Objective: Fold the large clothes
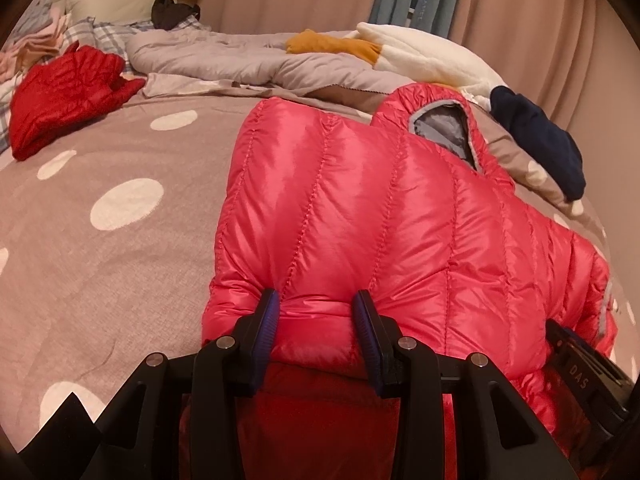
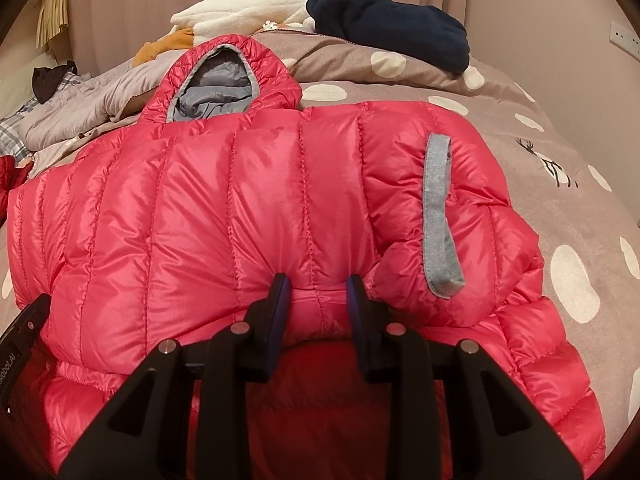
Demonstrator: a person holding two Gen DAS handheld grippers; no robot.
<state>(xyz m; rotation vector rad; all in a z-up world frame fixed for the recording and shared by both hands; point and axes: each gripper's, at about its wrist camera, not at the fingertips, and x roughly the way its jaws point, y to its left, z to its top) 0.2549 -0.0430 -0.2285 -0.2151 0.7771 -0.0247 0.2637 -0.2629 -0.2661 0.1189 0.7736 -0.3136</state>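
Left wrist view: our left gripper [image 1: 316, 312] pinches a puffy ridge of the pink down jacket [image 1: 400, 208] at 6 o'clock, pads dug into the hem. Right wrist view: right gripper [image 2: 318, 296] pinches the same hem edge, just beside a folded-in sleeve with a grey cuff band [image 2: 438, 216] at 3 o'clock. Jacket lies back-up on the polka-dot bedspread [image 1: 100, 220], hood [image 2: 224, 80] at 12 o'clock. Red jacket [image 1: 64, 96] sits well apart at 10 o'clock, navy garment [image 2: 392, 28] near the hood at 1 o'clock. We judge the slick shell could slip out of either pinch during the lift, and uneven pull could let the tucked sleeve flop out.
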